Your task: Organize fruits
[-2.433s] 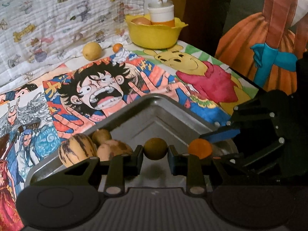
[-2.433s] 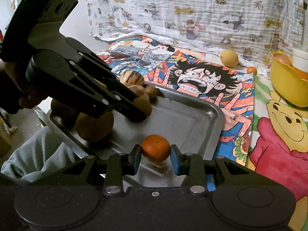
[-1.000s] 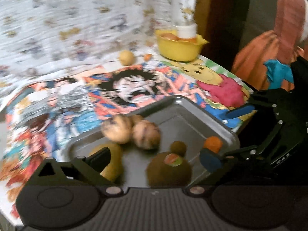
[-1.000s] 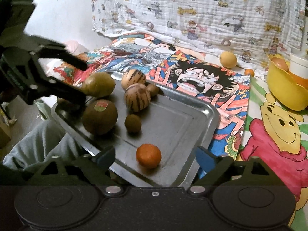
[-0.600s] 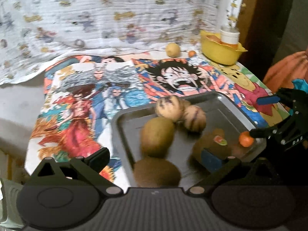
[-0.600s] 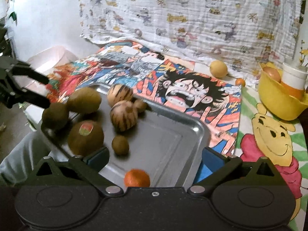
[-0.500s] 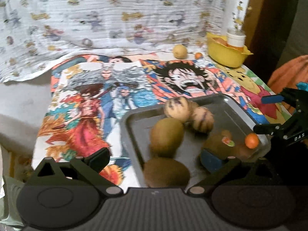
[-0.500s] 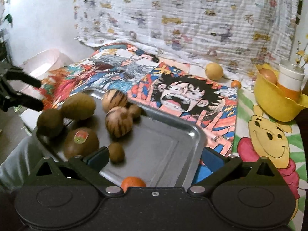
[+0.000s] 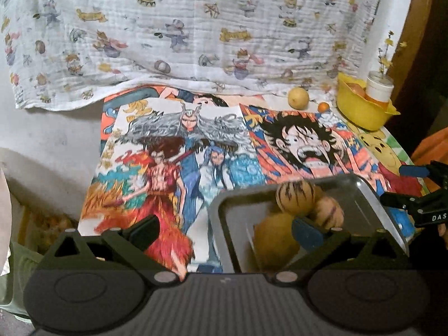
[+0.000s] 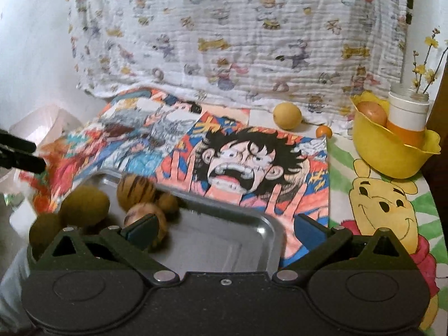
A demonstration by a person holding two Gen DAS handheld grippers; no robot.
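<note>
Left gripper [image 9: 225, 231]: jaws wide apart, nothing between them, hanging over the near left part of the worktop [image 9: 112, 184], which is covered in cartoon prints.

Metal tray [image 10: 268, 224] sits at the near edge of the worktop. Fruits bunch in its left end: two green-brown fruits [image 10: 84, 205], two striped fruits [image 10: 136, 189] touching each other, and a small brown fruit [image 10: 168, 203] just beside them. The tray's right half is bare metal where visible; its nearest part is hidden behind the gripper bodies.

Right gripper [image 10: 224, 228]: jaws spread wide, empty, over the tray's right end.

Far edge, towards the right: a yellow round fruit [image 10: 287, 116] and a small orange fruit [image 10: 324, 132] lie near each other on the worktop, well apart from the tray. Far right corner: yellow bowl [image 10: 386, 154] holding an orange-pink fruit [image 10: 372, 113] and a white jar [image 10: 408, 112] with yellow-flowered twigs.

A patterned white cloth [image 9: 196, 33] hangs behind the far edge.
</note>
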